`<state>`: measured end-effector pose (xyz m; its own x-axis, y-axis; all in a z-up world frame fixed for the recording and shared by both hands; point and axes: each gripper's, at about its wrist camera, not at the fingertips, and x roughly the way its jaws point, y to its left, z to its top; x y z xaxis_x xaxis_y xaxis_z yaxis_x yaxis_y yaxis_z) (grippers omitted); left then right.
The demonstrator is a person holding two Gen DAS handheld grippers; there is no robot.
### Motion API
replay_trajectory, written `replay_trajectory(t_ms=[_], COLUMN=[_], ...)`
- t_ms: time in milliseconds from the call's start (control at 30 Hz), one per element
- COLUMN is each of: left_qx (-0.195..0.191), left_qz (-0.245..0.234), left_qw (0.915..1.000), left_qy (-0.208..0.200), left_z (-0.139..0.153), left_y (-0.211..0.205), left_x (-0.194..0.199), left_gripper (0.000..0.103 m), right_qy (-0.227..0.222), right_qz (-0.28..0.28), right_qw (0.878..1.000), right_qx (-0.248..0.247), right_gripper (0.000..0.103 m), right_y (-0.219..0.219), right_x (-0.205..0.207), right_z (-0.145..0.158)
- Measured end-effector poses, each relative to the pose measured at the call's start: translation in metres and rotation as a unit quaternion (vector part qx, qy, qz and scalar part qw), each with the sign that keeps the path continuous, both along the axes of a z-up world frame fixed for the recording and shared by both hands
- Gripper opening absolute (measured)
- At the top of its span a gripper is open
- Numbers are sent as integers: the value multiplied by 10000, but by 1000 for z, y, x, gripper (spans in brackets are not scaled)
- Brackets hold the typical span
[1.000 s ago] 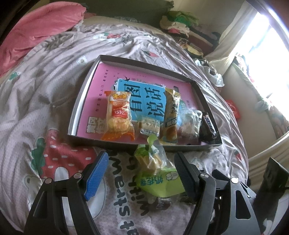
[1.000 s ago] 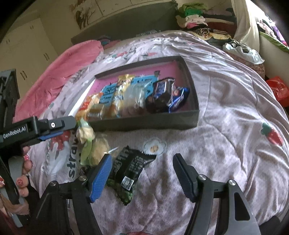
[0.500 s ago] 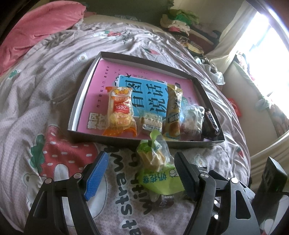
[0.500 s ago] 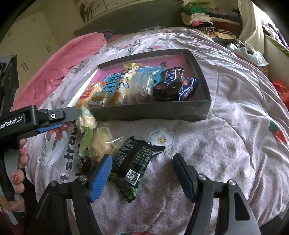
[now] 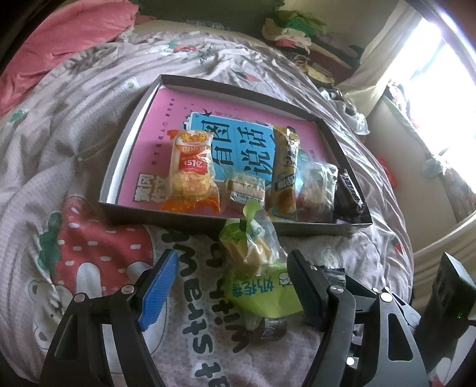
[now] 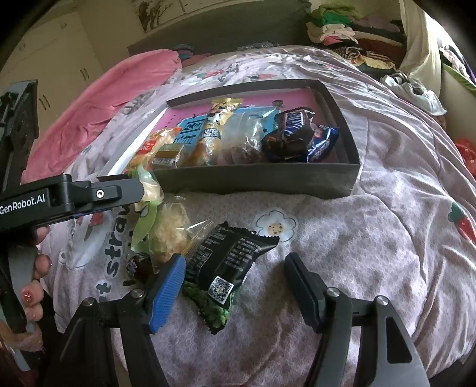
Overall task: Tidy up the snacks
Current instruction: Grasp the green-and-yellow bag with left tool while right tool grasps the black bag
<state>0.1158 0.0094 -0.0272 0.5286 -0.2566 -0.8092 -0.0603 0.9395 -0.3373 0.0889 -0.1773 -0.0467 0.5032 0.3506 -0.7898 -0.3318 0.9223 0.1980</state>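
We hold the left gripper (image 5: pixel 232 275) spread wide over the green bag (image 5: pixel 255 268), which lies on the quilt (image 5: pixel 74 148) just before the box (image 5: pixel 267 227) and touches its near wall. The right gripper (image 6: pixel 235 275) is spread wide too, over the black packet (image 6: pixel 229 256). Only the right view shows this packet fully, and a blue wrapper (image 6: pixel 322 143) inside the box. Behind the bed we see a pink blanket (image 6: pixel 89 104) and piled clothes (image 6: pixel 342 18).

My left tongs (image 5: pixel 232 282) straddle the green snack bag (image 5: pixel 255 268). The box wall (image 5: pixel 178 218) blocks ahead. Bare quilt (image 6: pixel 372 238) lies open rightward.
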Motion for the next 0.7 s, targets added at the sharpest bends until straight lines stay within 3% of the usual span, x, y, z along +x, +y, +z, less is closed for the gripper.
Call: replay_trajectory(t_ms=[200, 533, 700], left_qx=[-67, -198, -411], left_qz=[26, 85, 93], left_qw=[9999, 9997, 9990], left_qy=[117, 149, 138], left_z=[-9, -14, -17], left_y=[-1, 0, -1], left_x=[3, 9, 13], left_gripper=[77, 76, 77], right_qy=[-15, 17, 29], right_qz=[141, 241, 368], right_qw=[9998, 9989, 9973], right_qx=[130, 399, 639], right_gripper=[56, 49, 39], right_y=[1, 0, 0], right_x=[1, 7, 10], right_z=[-1, -5, -4])
